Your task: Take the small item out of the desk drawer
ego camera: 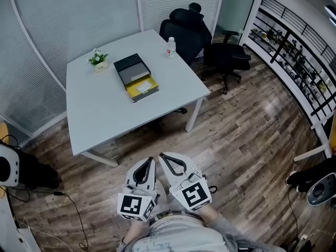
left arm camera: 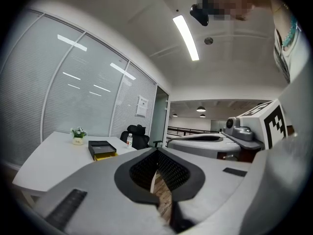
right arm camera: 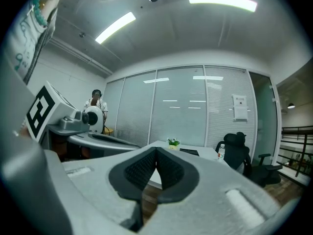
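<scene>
Surface (ego camera: 100,114): desk drawer (ego camera: 137,79) open, well apart from us
Jaws: left gripper (ego camera: 152,160) and right gripper (ego camera: 161,156) closed, empty
Progress: nothing taken yet

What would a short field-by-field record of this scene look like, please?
Table: white, ahead of the person
Drawer box: black, on table; yellow drawer pulled open
Drawer contents: pale item, too small to identify
Also on table: potted plant, bottle
Left gripper: shut, empty, over the floor
Right gripper: shut, empty, over the floor
</scene>
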`<act>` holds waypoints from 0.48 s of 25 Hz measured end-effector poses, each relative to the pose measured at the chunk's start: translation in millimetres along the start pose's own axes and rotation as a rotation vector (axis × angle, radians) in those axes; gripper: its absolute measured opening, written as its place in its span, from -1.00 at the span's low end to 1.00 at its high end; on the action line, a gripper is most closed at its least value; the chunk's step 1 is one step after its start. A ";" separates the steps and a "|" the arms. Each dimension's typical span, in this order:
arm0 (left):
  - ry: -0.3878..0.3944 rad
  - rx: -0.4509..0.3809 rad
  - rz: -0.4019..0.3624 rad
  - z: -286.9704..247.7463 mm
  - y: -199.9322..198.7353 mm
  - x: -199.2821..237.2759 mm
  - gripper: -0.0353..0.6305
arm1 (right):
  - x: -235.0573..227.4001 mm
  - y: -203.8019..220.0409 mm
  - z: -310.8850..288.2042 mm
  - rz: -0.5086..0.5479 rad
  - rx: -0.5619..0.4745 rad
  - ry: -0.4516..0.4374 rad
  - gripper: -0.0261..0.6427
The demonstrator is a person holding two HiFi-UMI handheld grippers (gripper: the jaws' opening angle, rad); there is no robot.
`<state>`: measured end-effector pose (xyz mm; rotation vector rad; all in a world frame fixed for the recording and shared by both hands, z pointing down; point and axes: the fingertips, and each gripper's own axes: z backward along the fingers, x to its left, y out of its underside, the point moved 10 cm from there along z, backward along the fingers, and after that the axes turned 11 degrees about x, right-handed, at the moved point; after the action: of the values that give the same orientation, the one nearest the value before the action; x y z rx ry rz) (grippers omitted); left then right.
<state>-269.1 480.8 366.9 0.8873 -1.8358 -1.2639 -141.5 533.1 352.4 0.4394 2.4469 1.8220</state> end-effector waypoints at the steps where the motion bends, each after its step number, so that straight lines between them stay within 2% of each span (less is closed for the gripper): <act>1: 0.006 0.001 0.000 -3.6 -0.7 5.2 -0.90 | -1.5 -0.4 -5.3 -0.001 -0.002 0.003 -0.91; 12: 0.095 -0.008 -0.021 -66.5 -35.1 68.2 -0.90 | -39.4 -27.0 -68.5 0.000 0.016 0.093 -0.91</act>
<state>-241.4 383.1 362.7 0.9479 -1.7508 -1.2203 -123.7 452.1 342.6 0.3637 2.5223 1.8649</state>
